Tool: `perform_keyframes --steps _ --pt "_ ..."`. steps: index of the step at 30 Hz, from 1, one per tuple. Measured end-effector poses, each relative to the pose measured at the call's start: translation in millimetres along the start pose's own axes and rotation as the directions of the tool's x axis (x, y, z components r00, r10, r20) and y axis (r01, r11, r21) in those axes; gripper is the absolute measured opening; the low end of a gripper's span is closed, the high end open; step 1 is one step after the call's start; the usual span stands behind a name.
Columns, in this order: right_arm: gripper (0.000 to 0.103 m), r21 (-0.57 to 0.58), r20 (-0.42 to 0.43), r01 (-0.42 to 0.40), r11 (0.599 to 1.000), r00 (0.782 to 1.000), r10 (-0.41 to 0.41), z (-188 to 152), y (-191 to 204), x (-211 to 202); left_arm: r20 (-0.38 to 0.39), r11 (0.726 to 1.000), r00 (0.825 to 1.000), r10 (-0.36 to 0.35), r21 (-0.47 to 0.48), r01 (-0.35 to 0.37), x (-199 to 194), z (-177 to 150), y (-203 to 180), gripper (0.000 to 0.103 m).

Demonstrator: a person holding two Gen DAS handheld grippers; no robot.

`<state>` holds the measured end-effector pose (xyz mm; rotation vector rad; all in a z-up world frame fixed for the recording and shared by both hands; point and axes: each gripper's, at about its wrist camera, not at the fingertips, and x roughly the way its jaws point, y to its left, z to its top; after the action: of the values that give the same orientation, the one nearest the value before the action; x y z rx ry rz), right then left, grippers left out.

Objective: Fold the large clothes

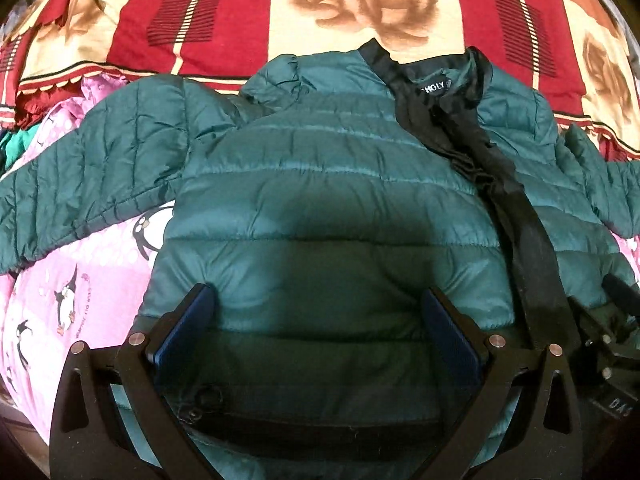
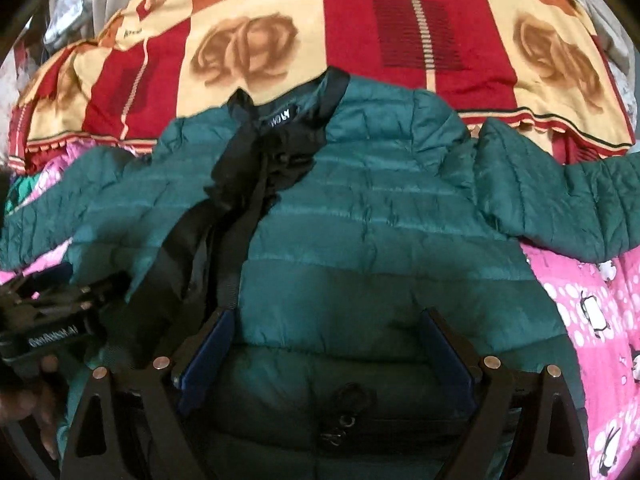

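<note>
Left claw (image 1: pixel 318 320): we see our blue pads (image 1: pixel 182 328) spread wide apart with nothing between them, poised over the lower hem of the jacket.
Right claw (image 2: pixel 326 344): likewise spread wide and gripping nothing; its pads (image 2: pixel 208 354) frame the hem zone on the other half of the garment. We also catch its black body at the right edge of the left view.
Jacket (image 1: pixel 320 200): our green quilted puffer lies front-up on the bed, collar pointing away from us, hem nearest the cameras.
Front opening (image 1: pixel 504 184): black lining shows along the zip line, running from the collar down toward the hem, between our two claws.
Collar label (image 1: pixel 434 88): a small black tag with white lettering sits inside the neck.
Left sleeve (image 1: pixel 80 176): stretched out sideways over the pink sheet.
Right sleeve (image 2: pixel 560 192): stretched out to the opposite side, creased at the shoulder.
Pink sheet (image 1: pixel 48 300): penguin print, lying under the jacket's lower half and both sleeves.
Blanket (image 1: pixel 240 12): red and cream squares with rose motifs, beyond the collar; the jacket's shoulders overlap its edge.
Hand (image 2: pixel 36 396): fingers holding the left tool show at the left edge of the right view.
</note>
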<state>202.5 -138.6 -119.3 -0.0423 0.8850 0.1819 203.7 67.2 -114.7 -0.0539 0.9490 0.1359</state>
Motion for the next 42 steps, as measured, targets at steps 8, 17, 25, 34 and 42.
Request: perform_keyframes --steps 8,17,25,34,42 --pt "0.099 -0.01 -0.016 -0.002 1.0 1.0 0.002 -3 0 8 -0.003 1.0 1.0 -0.015 -0.006 0.015 1 -1 1 0.103" --pt "0.1 -0.023 0.016 0.004 1.0 1.0 -0.003 -5 2 7 0.012 1.0 1.0 -0.029 -0.009 0.029 -3 -4 0 0.103" --pt "0.1 -0.022 0.051 -0.011 1.0 0.999 0.012 -8 1 5 0.088 0.996 0.995 -0.043 -0.069 0.05 -29 -2 31 0.103" --pt "0.1 -0.016 0.058 -0.02 1.0 0.998 0.021 -9 -1 4 0.186 0.967 0.974 0.131 -0.243 -0.083 -85 37 188 0.103" --pt "0.1 -0.019 0.055 -0.014 1.0 0.998 0.015 -9 0 5 0.283 0.876 0.953 0.109 -0.481 0.043 -95 -22 339 0.094"
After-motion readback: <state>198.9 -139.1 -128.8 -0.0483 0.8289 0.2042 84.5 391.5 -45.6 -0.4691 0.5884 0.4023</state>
